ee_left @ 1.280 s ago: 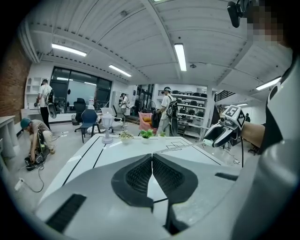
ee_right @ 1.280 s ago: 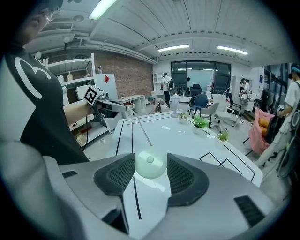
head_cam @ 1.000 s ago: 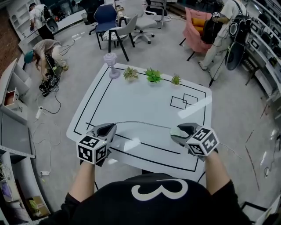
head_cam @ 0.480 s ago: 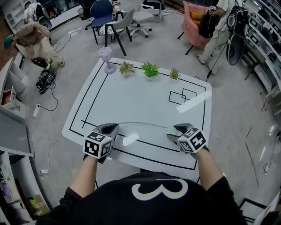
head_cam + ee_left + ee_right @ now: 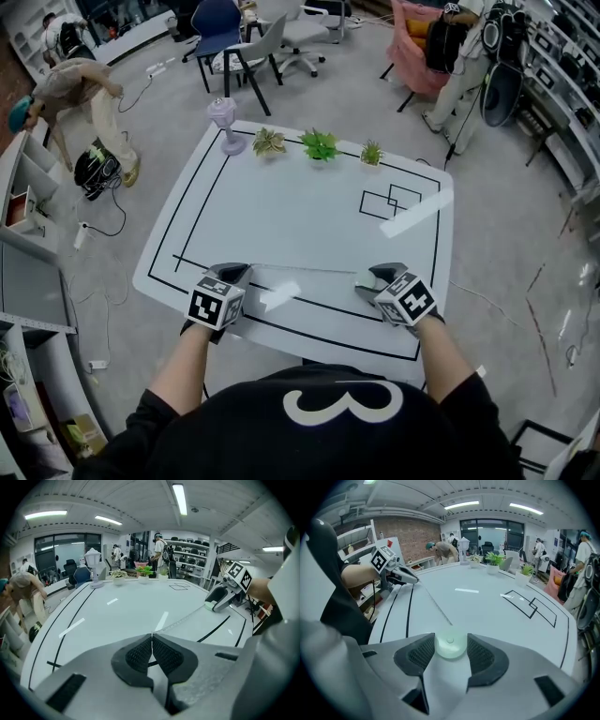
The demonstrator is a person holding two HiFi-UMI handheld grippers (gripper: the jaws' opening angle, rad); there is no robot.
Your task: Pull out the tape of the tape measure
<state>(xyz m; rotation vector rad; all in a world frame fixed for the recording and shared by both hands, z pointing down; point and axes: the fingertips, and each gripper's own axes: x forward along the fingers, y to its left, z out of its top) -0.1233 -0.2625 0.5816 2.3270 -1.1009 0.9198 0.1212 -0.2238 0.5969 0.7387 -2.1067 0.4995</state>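
Note:
My right gripper (image 5: 367, 279) is shut on the tape measure's round pale-green case (image 5: 450, 646), pads pressed on both its sides near the table's front edge. The thin white tape (image 5: 305, 269) runs low over the table to my left gripper (image 5: 236, 272). That gripper is shut on the tape's end, a thin strip pinched between the pads (image 5: 161, 656). In the left gripper view the tape (image 5: 187, 618) leads to the right gripper (image 5: 220, 602). In the right gripper view the tape (image 5: 436, 605) leads to the left gripper (image 5: 405, 576).
The white table (image 5: 281, 206) carries a black border line and a double rectangle mark (image 5: 392, 202). At its far edge stand a small purple lamp (image 5: 225, 122) and three potted plants (image 5: 320, 145). Chairs and several people are beyond the table.
The tape between the grippers has gone from a slight arch to a straighter line. Both grippers keep their hold near the front edge. A person at the far left has stood up.

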